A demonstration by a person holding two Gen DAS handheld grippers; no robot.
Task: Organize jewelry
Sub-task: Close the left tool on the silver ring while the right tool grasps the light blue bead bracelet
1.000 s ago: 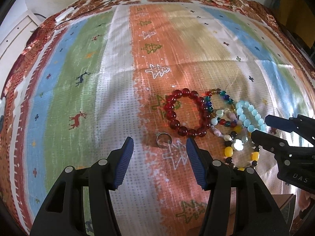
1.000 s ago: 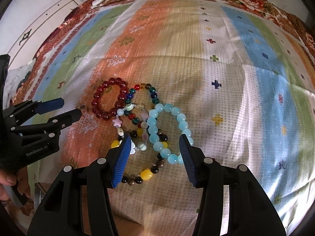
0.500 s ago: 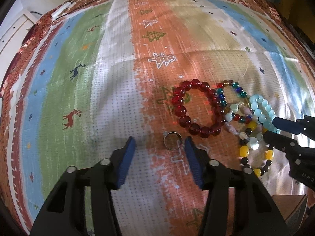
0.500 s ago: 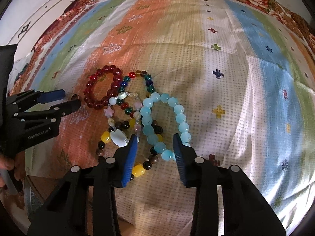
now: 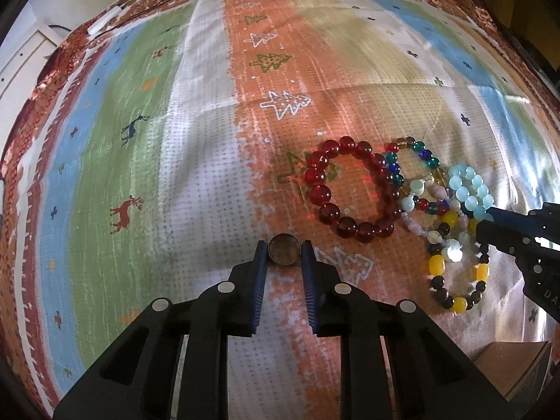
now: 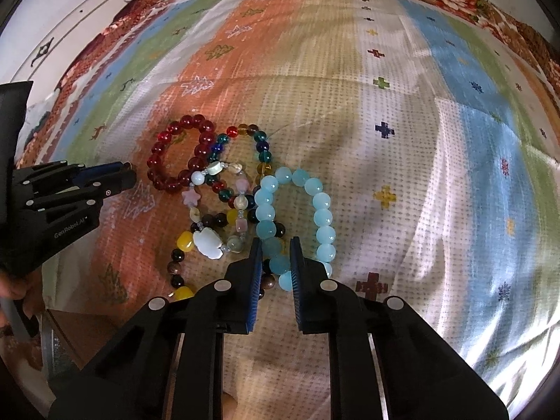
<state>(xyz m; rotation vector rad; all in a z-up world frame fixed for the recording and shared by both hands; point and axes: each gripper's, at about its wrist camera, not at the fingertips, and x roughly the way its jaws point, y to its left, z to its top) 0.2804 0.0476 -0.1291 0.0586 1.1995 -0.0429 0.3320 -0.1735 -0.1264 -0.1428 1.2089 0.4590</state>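
In the left wrist view my left gripper [image 5: 284, 252] is shut on a small metal ring [image 5: 284, 249] at the cloth surface. To its right lie a red bead bracelet [image 5: 350, 189], a multicolour bead bracelet [image 5: 416, 161] and a yellow-and-black one [image 5: 455, 280], overlapping. In the right wrist view my right gripper [image 6: 276, 252] is shut on the near side of the light-blue bead bracelet [image 6: 315, 206], which lies on the cloth. The red bracelet [image 6: 182, 154] and a white charm bracelet [image 6: 210, 241] lie left of it.
A striped patterned cloth [image 5: 210, 140] covers the surface. A brown box corner [image 5: 507, 374] shows at lower right in the left wrist view. The left gripper's body [image 6: 63, 203] shows at the left of the right wrist view.
Both grippers came down and closed: the left one shut on the ring, the right one shut on the light-blue bracelet's near beads.
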